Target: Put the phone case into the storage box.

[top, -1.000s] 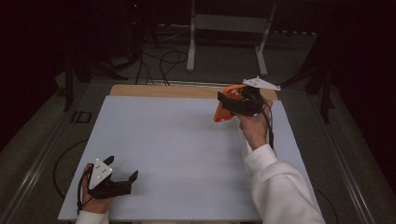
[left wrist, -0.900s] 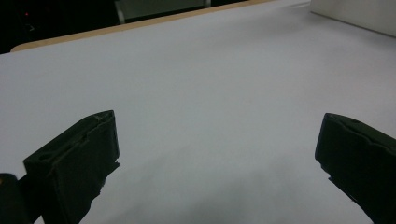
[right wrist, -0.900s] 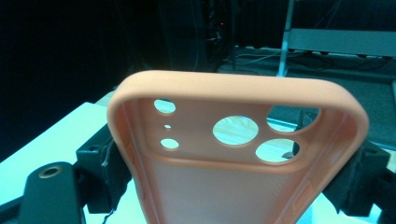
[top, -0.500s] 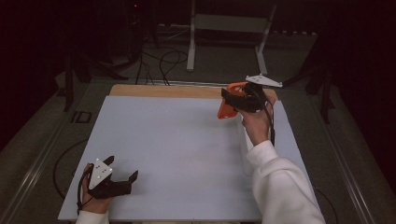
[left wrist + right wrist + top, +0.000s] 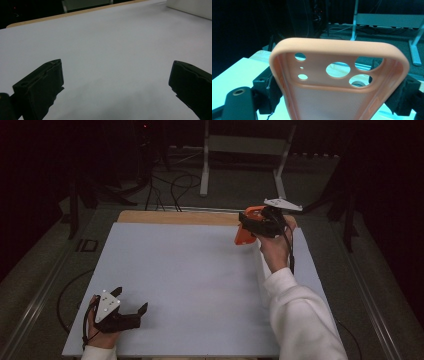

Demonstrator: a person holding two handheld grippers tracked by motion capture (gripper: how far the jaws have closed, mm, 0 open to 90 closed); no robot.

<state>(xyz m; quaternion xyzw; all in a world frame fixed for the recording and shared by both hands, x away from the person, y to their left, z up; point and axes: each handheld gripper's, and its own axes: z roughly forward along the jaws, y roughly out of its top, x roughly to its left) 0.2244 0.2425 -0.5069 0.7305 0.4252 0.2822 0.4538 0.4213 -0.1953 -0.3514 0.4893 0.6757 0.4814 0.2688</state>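
Note:
My right gripper (image 5: 250, 225) is raised over the far right part of the table and is shut on an orange phone case (image 5: 246, 231). In the right gripper view the phone case (image 5: 337, 82) stands upright between the two black jaws, hollow side toward the camera, its camera holes near the top. My left gripper (image 5: 132, 309) rests at the near left corner of the white table top (image 5: 190, 270), held by a hand. In the left gripper view its fingers (image 5: 41, 87) stand wide open with bare white surface between them.
A wooden strip (image 5: 175, 217) runs along the table's far edge. Beyond it stand a metal stand (image 5: 205, 165) and loose cables (image 5: 175, 185) on a dark floor. The person's white sleeve (image 5: 300, 320) crosses the table's near right side.
The right gripper has carried the orange case a little farther to the right and toward the far edge. The left gripper has stayed where it was.

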